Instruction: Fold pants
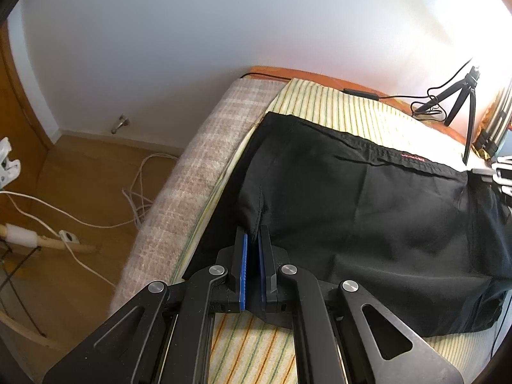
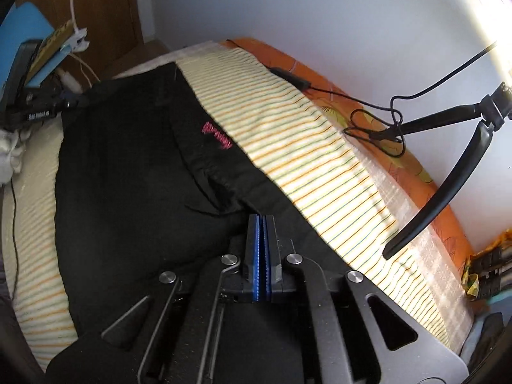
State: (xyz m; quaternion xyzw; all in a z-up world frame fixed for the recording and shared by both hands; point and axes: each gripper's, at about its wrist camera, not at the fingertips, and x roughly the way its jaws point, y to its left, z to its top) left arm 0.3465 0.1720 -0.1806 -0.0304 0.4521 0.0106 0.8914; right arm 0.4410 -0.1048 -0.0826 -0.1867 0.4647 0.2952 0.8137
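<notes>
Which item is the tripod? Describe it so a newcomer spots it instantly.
Start at the bed with the striped sheet, then look to its far side by the white wall, where an orange cover shows. The black tripod stands there, thin legs splayed, a looped black cable hanging beside it; the black pants are flat fabric instead.

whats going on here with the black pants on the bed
A person is folding black pants on a striped sheet with two handheld grippers. The left gripper has its fingers pinched on a fold of the fabric near the bed's edge. The right gripper is shut, apparently on the cloth near the waistband. The pants lie mostly flat, partly bunched.
</notes>
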